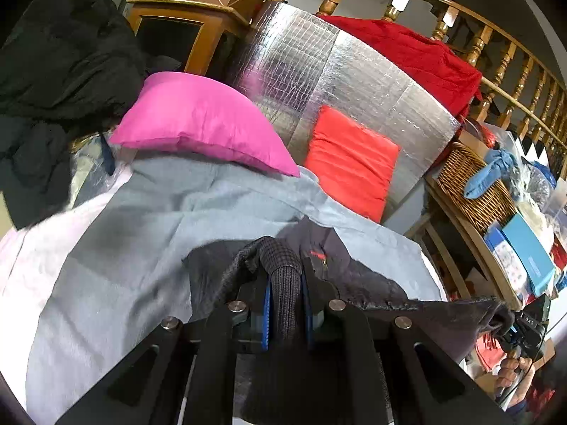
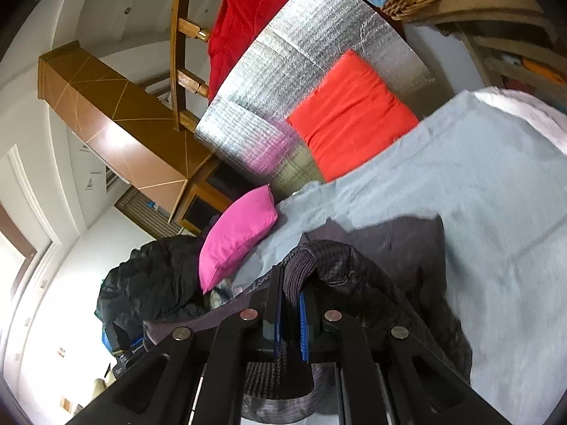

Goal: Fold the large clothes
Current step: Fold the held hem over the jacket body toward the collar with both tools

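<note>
A: Entry, left wrist view. The left gripper [image 1: 285, 304] is seen closed on a ribbed knit edge of the dark grey-black garment [image 1: 382, 294]; the knit is pinched between the blue pads [image 1: 266, 315].

B: Right wrist view. The right gripper [image 2: 291, 313] is likewise clamped on a ribbed band of the same garment [image 2: 382, 276], which is bunched around the fingers.

A: Garment position: it is draped over the pale grey-blue sheet [image 1: 141, 233] on the bed, held up at two points.

B: Surroundings noted: a magenta pillow [image 1: 202, 120] and an orange-red cushion [image 1: 351, 159] are propped near the silver quilted foil panel [image 1: 319, 71]. A woven wicker basket [image 1: 467, 191] is seen at the right.
</note>
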The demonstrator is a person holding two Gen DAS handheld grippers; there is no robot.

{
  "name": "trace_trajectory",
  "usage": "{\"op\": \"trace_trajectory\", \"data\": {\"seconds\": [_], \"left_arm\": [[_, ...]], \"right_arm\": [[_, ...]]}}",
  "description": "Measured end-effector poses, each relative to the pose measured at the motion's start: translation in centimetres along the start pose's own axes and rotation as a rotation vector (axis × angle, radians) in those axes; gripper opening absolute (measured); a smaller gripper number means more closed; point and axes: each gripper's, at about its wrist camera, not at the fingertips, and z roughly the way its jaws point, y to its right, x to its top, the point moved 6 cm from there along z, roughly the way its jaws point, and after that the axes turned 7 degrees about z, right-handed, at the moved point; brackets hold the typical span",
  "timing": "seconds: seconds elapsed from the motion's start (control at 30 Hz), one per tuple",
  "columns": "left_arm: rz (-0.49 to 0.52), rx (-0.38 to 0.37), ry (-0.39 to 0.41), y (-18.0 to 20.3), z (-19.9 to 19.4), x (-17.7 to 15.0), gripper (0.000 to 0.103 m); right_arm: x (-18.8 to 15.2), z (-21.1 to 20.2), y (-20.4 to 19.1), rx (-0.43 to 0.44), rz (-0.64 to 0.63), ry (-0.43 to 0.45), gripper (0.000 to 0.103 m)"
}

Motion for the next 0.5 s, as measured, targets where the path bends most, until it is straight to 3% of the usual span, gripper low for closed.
{"op": "trace_trajectory", "data": {"seconds": [0.5], "left_arm": [[0.015,0.080,-0.091,-2.2,11.2,1.5,0.015]], "right_arm": [[5.0,10.5,4.7,-0.137,0.023,-0.040,0.007]]}}
